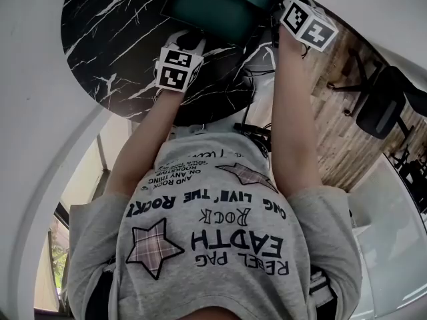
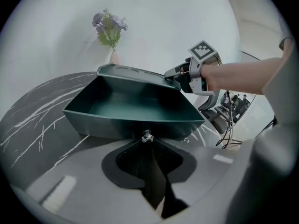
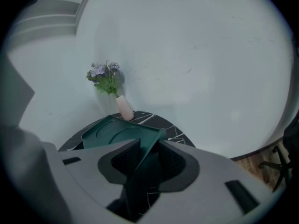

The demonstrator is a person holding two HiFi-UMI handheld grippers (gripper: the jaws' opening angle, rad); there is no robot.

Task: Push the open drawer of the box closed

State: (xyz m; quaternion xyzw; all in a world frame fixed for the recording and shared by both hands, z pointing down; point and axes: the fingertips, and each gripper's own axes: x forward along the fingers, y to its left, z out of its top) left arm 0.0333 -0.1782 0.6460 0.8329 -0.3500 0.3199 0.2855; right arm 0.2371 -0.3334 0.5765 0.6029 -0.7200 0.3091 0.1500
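Gaping at centre frame, the drawer [image 2: 135, 108] is sitting unpushed; left gripper [image 2: 148, 143], jaws together, is touching its knob [image 2: 147, 136] while right gripper [image 3: 148, 155] is pinching the box [image 3: 112, 133] corner.

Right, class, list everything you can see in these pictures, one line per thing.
Table: one, black, white-veined, underneath.
Box: one, dark green, on table.
Drawer: one, dark green, pulled open.
Knob: one, metallic, drawer front.
Vase of flowers: one, pink with purple blooms, behind box.
Office chair: one, black, on wooden floor.
Left gripper: one, grey, jaws together at knob.
Right gripper: one, grey, clamped on box corner.
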